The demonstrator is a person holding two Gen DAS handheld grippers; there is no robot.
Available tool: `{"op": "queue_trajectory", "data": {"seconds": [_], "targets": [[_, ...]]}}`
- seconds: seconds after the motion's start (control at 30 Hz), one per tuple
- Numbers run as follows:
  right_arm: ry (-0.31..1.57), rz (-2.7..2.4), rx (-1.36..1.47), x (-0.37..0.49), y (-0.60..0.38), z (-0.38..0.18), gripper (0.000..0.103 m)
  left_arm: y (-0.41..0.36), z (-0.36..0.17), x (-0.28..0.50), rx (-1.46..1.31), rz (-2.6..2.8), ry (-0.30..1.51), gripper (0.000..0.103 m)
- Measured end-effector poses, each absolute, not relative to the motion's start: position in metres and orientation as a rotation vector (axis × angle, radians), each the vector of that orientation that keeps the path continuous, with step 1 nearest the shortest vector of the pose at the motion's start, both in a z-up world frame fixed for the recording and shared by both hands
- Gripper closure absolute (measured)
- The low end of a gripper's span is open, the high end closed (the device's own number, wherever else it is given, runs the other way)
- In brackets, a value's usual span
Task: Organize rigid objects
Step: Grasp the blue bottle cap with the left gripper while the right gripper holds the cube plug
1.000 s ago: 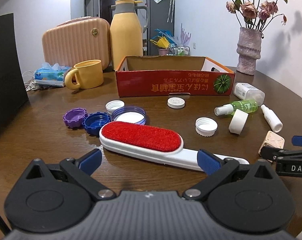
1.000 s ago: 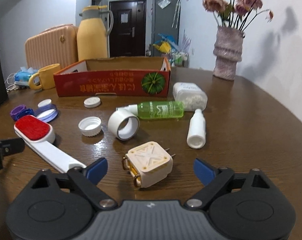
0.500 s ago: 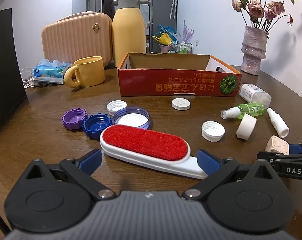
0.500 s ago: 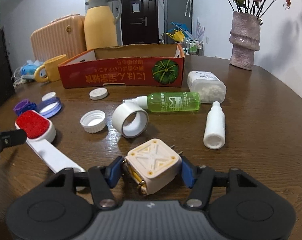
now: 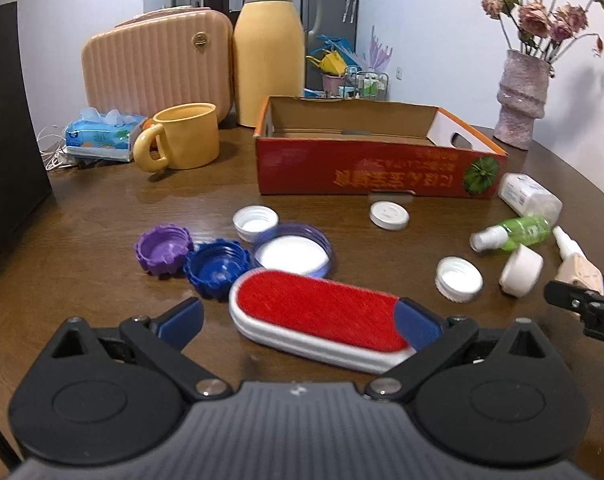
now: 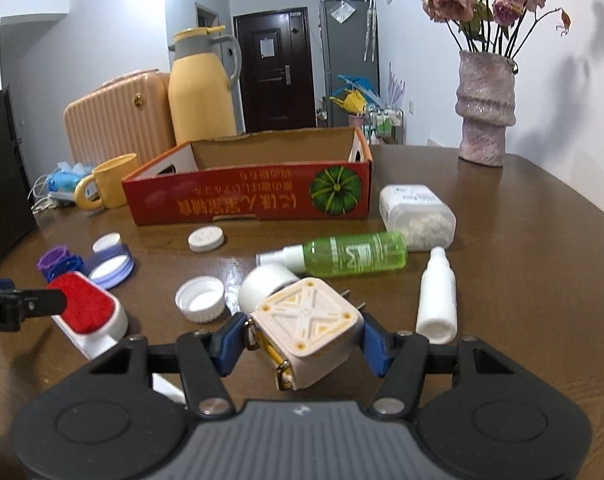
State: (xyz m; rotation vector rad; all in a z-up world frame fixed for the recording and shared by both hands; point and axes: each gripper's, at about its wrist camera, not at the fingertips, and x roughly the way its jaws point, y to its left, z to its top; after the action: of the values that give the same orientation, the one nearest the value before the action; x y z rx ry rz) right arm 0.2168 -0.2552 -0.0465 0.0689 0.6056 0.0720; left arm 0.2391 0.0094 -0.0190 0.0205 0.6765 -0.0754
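The right tool point(image 6: 302, 342) is clenched on a cream square plug adapter with yellow trim point(image 6: 306, 329), lifted just above the brown wooden worktop point(image 6: 521, 280). The left tool point(image 5: 302, 322) stands released, its blue pads on either side of a white lint brush with a red oval pad point(image 5: 321, 312) lying on the worktop. Behind stands an empty red cardboard tray point(image 5: 361, 174).

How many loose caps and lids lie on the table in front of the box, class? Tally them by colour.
White: 3
Purple: 1
Dark blue: 1
Lilac-rimmed lid: 1
Total: 6
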Motion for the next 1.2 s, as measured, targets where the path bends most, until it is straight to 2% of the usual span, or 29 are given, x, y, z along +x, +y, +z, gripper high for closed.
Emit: {"op": "queue_trajectory", "data": {"seconds": [0.47,1.0,1.07,1.13,1.17,1.2], "targets": [[0.558,0.025,0.079,0.233,-0.249,-0.034,0.044,0.05,-0.026,0.308,0.026,0.148,0.756,0.0],[0.564,0.005,0.063,0.247,-0.244,-0.031,0.044,0.054,-0.041,0.324,-0.014,0.136,0.793,0.022],[0.566,0.006,0.065,0.249,-0.243,-0.031,0.044,0.053,-0.042,0.324,-0.013,0.132,0.794,0.028],[0.568,0.008,0.065,0.25,-0.243,-0.031,0.044,0.051,-0.044,0.324,-0.011,0.131,0.8,0.045],[0.569,0.008,0.065,0.25,-0.243,-0.031,0.044,0.051,-0.046,0.325,-0.011,0.133,0.812,0.062],[0.571,0.008,0.066,0.251,-0.243,-0.032,0.044,0.053,-0.048,0.325,-0.021,0.124,0.818,0.073]]}}
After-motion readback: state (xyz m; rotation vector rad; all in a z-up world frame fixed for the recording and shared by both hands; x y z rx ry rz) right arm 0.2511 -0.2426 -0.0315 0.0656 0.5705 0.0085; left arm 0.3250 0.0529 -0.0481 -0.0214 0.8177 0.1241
